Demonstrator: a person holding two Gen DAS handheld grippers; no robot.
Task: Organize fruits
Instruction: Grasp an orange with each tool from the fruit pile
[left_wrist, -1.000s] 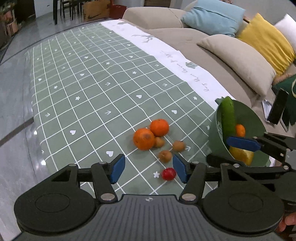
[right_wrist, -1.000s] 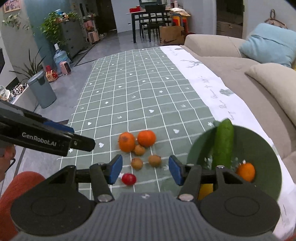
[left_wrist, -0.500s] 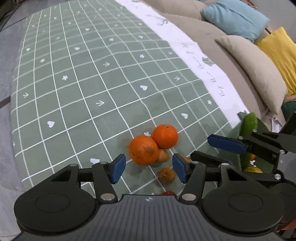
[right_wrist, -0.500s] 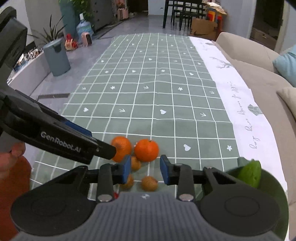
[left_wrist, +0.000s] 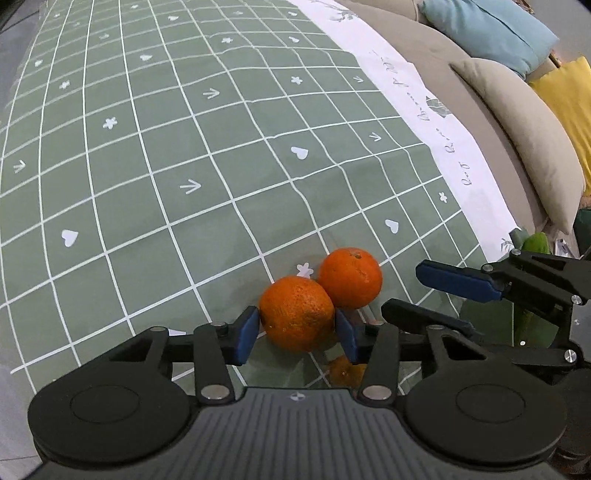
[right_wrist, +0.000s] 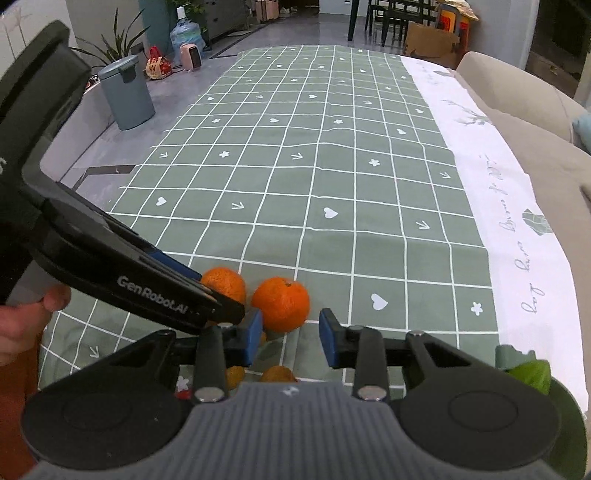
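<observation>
The left tool (left_wrist: 297, 334) is closing around the near round orange mandarin (left_wrist: 296, 314) — pads touching. The right tool (right_wrist: 290, 338) stands apart — the far orange mandarin (right_wrist: 281, 303) just beyond it, untouched.

A sage-green cloth with a white grid and small white hearts, arrows and flowers (right_wrist: 332, 155) covers the long surface; a white border strip with grey script (right_wrist: 491, 177) runs along its right. Right of it stands a beige upholstered sofa (right_wrist: 524, 110) bearing a beige cushion (left_wrist: 524, 125), a light-blue cushion (left_wrist: 491, 33) and a yellow cushion (left_wrist: 569, 96). At far left, on grey polished floor (right_wrist: 96, 140), stand a grey-blue lidded bin (right_wrist: 127, 94), a water bottle (right_wrist: 186, 35) and a leafy plant (right_wrist: 114, 44); dark dining chairs (right_wrist: 391, 16) and a cardboard box (right_wrist: 432, 44) lie far back.
</observation>
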